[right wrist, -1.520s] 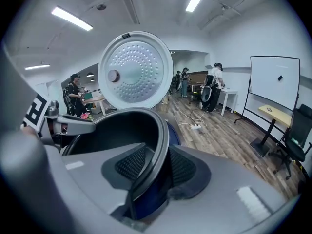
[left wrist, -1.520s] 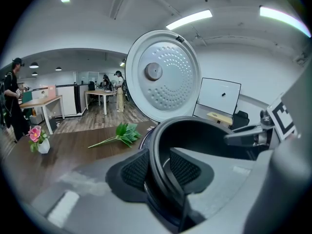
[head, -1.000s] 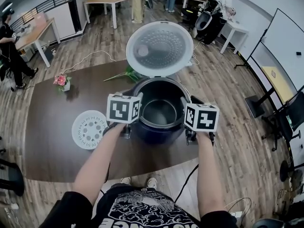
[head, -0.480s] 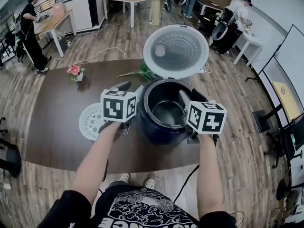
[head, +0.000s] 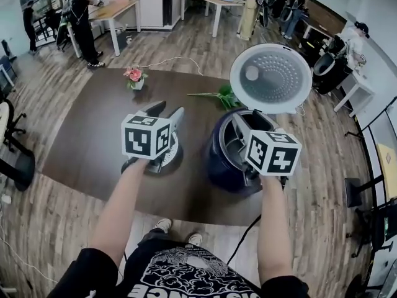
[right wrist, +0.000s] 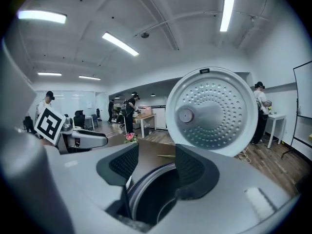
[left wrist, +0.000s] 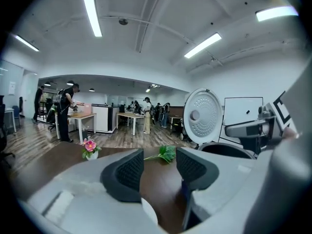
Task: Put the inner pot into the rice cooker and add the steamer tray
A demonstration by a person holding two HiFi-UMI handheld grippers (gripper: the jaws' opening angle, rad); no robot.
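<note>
Your left gripper (left wrist: 158,172): jaws stand apart with nothing between them. It is over the tray (left wrist: 147,212), whose white edge shows just below the jaws. In the head view the tray lies flat on the table (head: 93,129), just left of the cooker (head: 220,160), and your gripper covers most of it.

Your right gripper (right wrist: 156,165): jaws also apart and holding nothing. It is at the near right side of the cooker's mouth. The rim of the pot (right wrist: 156,199) runs under the gap between the pads, one pad outside the rim and one over the dark interior. Whether either pad touches the rim cannot be confirmed.

The pot sits inside the cooker, with its rim at the cooker's mouth. The lid (head: 271,78) stands fully open behind it, its dimpled inner face toward you.

The cooker stands near the right end of the table. A pink flower (head: 134,76) in a small white vase stands at the far edge, well apart from the tray. A green sprig (head: 226,95) lies flat near the far edge, just behind the cooker.
</note>
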